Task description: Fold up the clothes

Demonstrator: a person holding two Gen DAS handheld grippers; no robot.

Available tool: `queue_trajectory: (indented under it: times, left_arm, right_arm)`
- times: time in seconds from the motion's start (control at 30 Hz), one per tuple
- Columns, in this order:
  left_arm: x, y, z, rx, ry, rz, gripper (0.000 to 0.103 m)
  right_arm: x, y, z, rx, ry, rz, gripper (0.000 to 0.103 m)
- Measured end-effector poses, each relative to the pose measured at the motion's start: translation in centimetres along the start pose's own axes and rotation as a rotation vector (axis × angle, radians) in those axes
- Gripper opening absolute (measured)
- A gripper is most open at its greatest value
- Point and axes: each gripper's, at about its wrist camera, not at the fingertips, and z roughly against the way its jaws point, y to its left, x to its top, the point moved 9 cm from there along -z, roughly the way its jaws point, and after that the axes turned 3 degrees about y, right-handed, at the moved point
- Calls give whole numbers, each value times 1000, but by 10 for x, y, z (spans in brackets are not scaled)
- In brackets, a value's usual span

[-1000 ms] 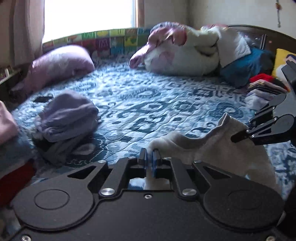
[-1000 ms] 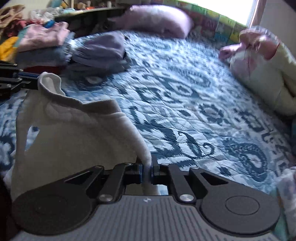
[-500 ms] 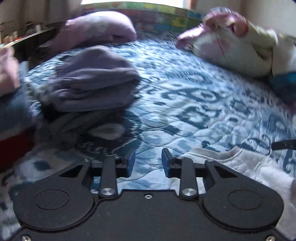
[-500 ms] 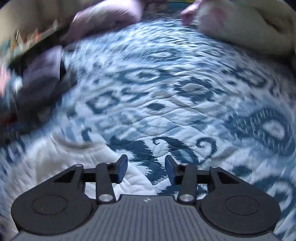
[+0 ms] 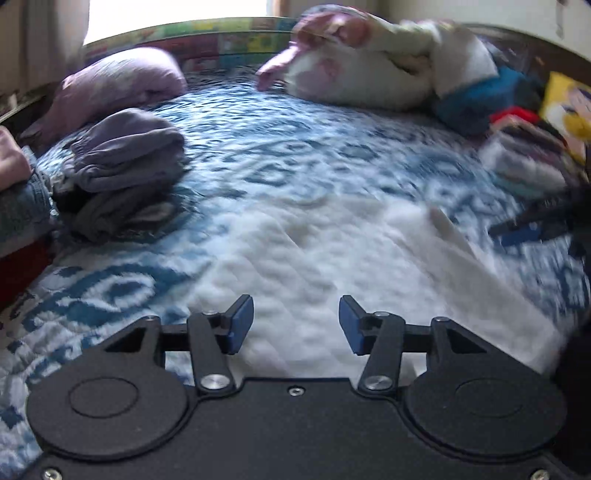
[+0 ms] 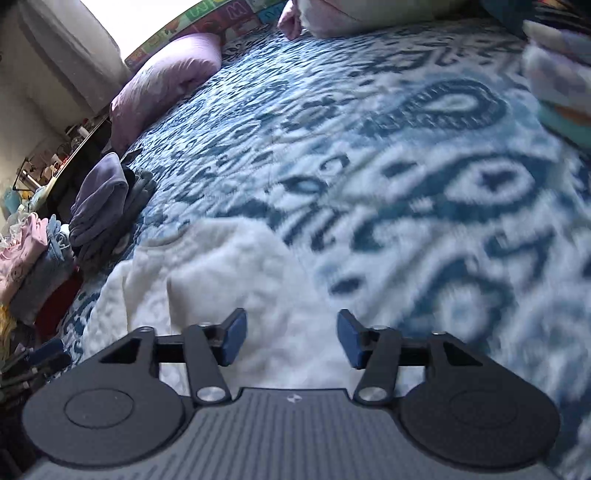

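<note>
Blue-patterned quilted bed [image 5: 280, 155] (daylit) below a bright window [image 5: 177, 14]

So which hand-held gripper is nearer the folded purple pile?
Left. The left hand-held gripper hangs open over the white garment, with the purple pile just beyond on its left. The right hand-held gripper, also open, sits farther across that garment.

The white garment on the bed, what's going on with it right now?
A person is folding clothes on a bed with a handheld gripper in each hand. The white garment lies spread on the blue patterned quilt. Both the left gripper and the right gripper have just been opening; their jaws stand apart above the cloth with nothing pinched between them. A folded purple garment sits on a small pile off to the side, with more stacked clothes nearby.
</note>
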Motion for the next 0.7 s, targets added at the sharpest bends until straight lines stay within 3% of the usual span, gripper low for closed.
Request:
queue_trajectory:
  times: [0.2, 0.3, 0.5, 0.67, 0.7]
  left_arm:
    - [-33, -41, 6, 3, 27, -143, 65]
    - [-43, -53, -2, 69, 31, -240, 66]
    - [-51, -62, -18, 147, 44, -346, 66]
    - [-61, -67, -34, 169, 83, -380, 65]
    - [-61, -65, -34, 156, 83, -352, 51]
  right_arm:
    - [-32, -25, 22, -5, -44, -131, 64]
    - [-47, -40, 26, -9, -59, -206, 75]
    - [-73, -58, 21, 33, -95, -277, 77]
    - [-83, -48, 14, 104, -190, -211, 101]
    - [-85, -45, 13, 102, -205, -185, 102]
